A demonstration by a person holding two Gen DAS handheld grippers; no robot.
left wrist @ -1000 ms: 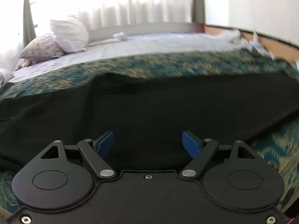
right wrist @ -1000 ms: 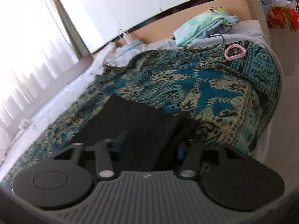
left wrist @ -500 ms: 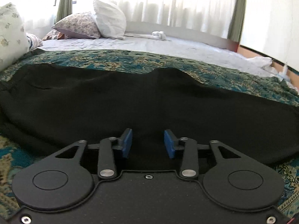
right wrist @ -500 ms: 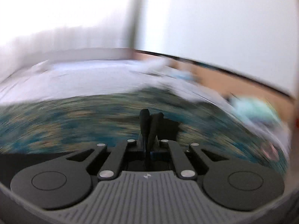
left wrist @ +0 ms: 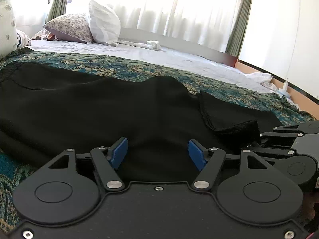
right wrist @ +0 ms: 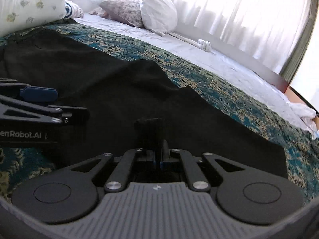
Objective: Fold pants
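Both cameras sit low over the near edge of the bed (left wrist: 179,57), close to the black pants (left wrist: 99,109), and face across it toward the curtained window (left wrist: 159,6). The left wrist view looks straight ahead; the right gripper (left wrist: 259,139) enters at its right edge. The right wrist view angles slightly leftward, with the left gripper (right wrist: 37,94) at its left edge. Both share the pants, the patterned bedspread (right wrist: 219,91), the white pillow (right wrist: 159,12) and the floral pillow (left wrist: 69,26).

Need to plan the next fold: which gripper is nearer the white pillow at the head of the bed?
Neither clearly: left gripper and right gripper sit side by side at the near edge of the black pants, the white pillow far across the bed. Left is open; right is clamped on fabric.
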